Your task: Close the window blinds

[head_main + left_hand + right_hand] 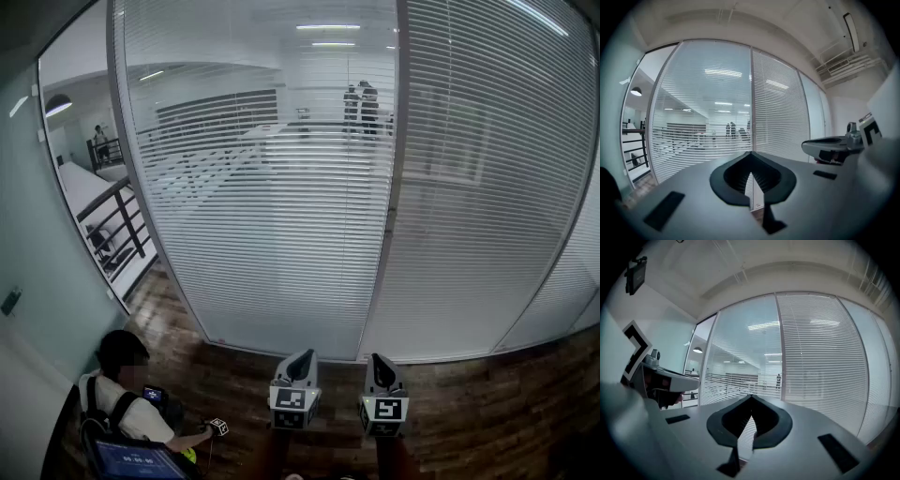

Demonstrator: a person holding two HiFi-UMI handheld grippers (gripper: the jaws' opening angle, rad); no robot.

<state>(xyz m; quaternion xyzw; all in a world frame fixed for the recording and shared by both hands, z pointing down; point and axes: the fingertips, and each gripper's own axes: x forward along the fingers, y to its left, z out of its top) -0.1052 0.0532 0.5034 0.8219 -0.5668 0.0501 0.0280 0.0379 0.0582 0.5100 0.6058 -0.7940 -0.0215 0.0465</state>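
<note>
Two empty, clenched tools, left gripper (302,357) and right gripper (379,361), wait bottom centre facing white blinds (262,206); a person (127,394) sits lower left on the wood floor (487,412).

Head view looks steeply down over left gripper (302,357) and right gripper (378,361) at nearby blinds (281,234); both gripper views face those blinds.

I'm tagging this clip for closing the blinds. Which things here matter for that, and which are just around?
For the job:
left blinds, slats open
right blinds
left gripper and right gripper, both shut and empty

Just around:
crouching person
tablet
railing
</note>
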